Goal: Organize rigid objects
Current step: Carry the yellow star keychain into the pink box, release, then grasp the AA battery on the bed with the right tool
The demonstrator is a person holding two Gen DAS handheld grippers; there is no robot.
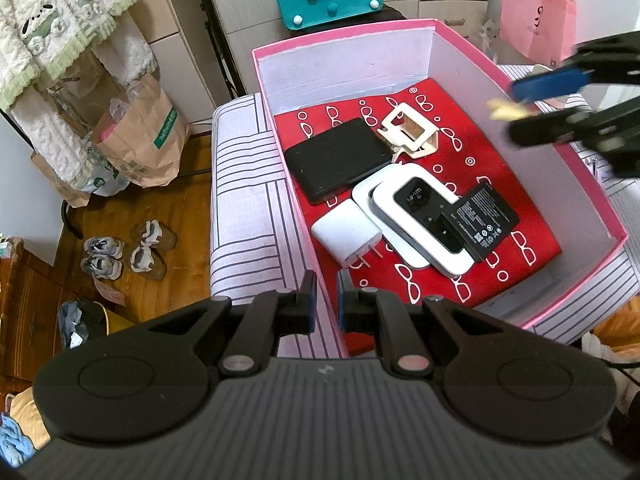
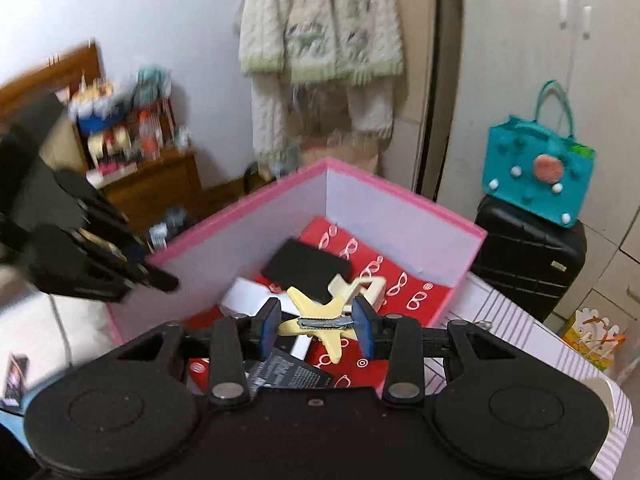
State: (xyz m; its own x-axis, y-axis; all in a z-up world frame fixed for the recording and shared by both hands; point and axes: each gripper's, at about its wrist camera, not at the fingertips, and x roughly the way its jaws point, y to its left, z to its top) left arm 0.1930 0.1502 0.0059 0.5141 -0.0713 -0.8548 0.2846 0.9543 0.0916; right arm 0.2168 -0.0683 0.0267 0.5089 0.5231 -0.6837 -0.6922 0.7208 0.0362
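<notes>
A pink box [image 1: 532, 100] with a red glasses-print lining holds a black flat device [image 1: 338, 158], a cream clip [image 1: 408, 130], a white Wi-Fi router [image 1: 420, 216], a black battery [image 1: 480, 220] and a white charger plug [image 1: 346, 236]. My left gripper [image 1: 326, 308] is shut on the box's near wall. It shows blurred at the box's left rim in the right wrist view [image 2: 160, 278]. My right gripper [image 2: 318, 328] is shut on a yellow star-shaped hair clip [image 2: 316, 324] and hangs over the box's corner. The left wrist view shows that gripper [image 1: 516, 110] blurred above the right wall.
The box sits on striped bedding [image 1: 240, 208]. Behind it stand a black suitcase [image 2: 528, 256] with a teal bag [image 2: 536, 176] on top. Paper bags [image 1: 136, 140] and shoes [image 1: 128, 256] lie on the wooden floor at left. A pink bag [image 1: 536, 20] hangs at the back right.
</notes>
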